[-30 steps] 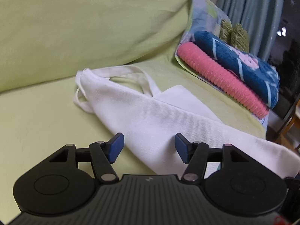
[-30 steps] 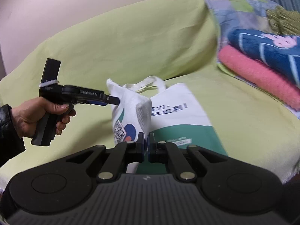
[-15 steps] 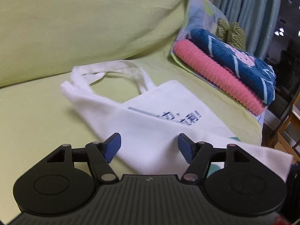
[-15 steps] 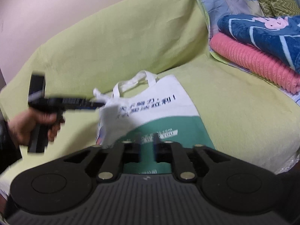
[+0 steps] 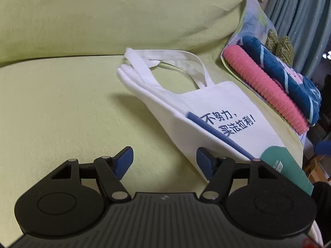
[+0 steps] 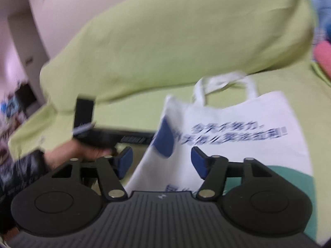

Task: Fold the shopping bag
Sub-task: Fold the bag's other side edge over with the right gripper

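Now the shopping bag [image 5: 225, 111] is seen lying on the green sofa seat [image 5: 62, 107], its left side turned over the printed face, handles [image 5: 178, 62] toward the backrest. The right gripper [image 6: 161, 163], pinched onto the cloth a second ago, is spread and empty; the left gripper [image 5: 164, 161] is likewise held open just beside the fold. One fold is judged laid; a fresh grasp is needed.

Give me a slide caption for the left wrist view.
Open left hand-held gripper poised beside a white tote bag lying on a green sofa.
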A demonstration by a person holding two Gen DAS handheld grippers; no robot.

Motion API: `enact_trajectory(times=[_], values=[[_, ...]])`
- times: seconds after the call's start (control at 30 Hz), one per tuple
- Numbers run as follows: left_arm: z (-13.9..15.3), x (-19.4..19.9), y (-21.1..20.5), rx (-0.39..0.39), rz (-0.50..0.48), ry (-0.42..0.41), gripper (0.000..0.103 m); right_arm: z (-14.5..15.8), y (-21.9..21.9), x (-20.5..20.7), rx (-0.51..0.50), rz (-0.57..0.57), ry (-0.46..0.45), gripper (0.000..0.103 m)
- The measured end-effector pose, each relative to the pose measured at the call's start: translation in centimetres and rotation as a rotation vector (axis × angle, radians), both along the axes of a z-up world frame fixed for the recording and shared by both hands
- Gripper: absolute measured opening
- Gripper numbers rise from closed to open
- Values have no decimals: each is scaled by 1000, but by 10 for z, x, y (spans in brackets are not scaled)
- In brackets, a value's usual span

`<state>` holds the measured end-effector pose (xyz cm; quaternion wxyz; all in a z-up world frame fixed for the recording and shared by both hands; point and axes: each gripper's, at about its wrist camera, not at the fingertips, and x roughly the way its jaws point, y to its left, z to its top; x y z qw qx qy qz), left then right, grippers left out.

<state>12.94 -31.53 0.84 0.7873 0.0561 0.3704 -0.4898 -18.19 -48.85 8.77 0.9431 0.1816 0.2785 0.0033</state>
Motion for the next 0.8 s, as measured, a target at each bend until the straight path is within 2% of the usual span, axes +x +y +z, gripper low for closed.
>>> enact_trajectory(times=[0.13,0.23,0.3,0.33,0.37,0.43,0.63,0.8], values=[[-1,5,-4,-16,-40,-10,68,-9,21,28,-14,9,96,63],[1,5,-7,-32,-65,-15,68,-17,37,46,-65,17,154,61],[0,6,-9,-45,-79,-13,68,-23,45,57,-109,22,193,40],[0,7,-10,-51,-86,-11,68,-26,45,60,-122,11,208,17],[-1,8,-11,-55,-88,-10,68,-29,45,62,-136,1,224,5],[-2,10,-13,-60,-80,-4,68,-31,40,59,-119,-18,216,4],[4,7,-28,-96,-94,3,68,-7,4,12,-42,-129,81,4],[13,-11,-62,-95,-157,-17,68,-11,-44,-26,45,-226,78,4]])
